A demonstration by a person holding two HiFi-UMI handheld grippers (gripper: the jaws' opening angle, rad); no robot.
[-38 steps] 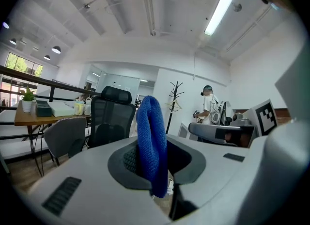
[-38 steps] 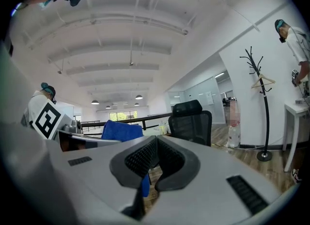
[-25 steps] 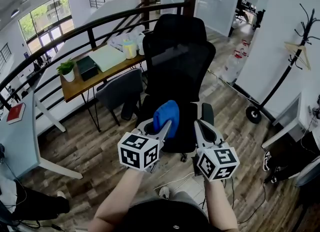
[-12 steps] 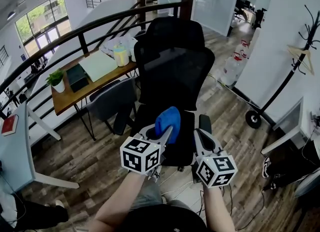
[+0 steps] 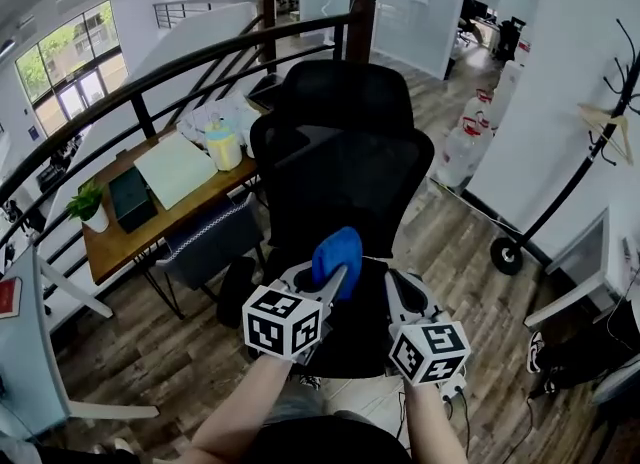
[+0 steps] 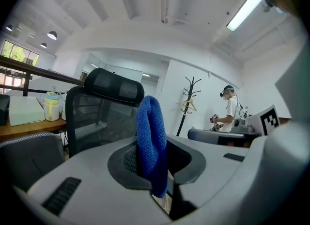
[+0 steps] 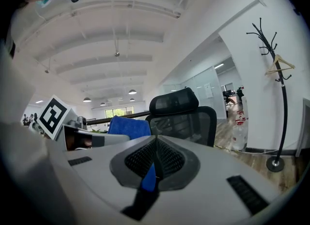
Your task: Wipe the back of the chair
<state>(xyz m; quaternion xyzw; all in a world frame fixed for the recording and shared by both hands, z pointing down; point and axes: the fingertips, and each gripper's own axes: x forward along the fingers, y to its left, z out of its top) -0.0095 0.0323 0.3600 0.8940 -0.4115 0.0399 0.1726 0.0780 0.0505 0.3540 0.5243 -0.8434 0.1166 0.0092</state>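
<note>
Wood-plank floor point(image 5: 150, 352) in an open office, black railing point(image 5: 150, 72) along the far side, and a wooden surface point(image 5: 112, 250) tucked under it with a pale green pad point(image 5: 175, 167), a yellow container point(image 5: 222, 147), a black box point(image 5: 128, 195) and a little potted plant point(image 5: 90, 207) on it. A gray chair point(image 5: 205, 242) is pushed up to that surface, and a coat rack point(image 5: 590, 122) stands off to the right by the white wall. The main thing is the black office chair point(image 5: 345, 177) right in front of the person, with its mesh back and headrest point(image 5: 345, 92) turned toward the camera. The left tongs point(image 5: 322, 282) are clamped on a blue cloth point(image 5: 337, 255), which is folded up and sticks out above the jaws. In the head view it sits over the bottom of the chair back. Going by both gripper views, the chair is a little beyond the cloth and not touching it. The right tongs point(image 5: 398, 282) are just beside the left ones, a bit lower. Their jaws are pressed together with nothing gripped, though a sliver of blue shows low in the seam and I can't tell what it is. Both are level with the lower backrest.
</note>
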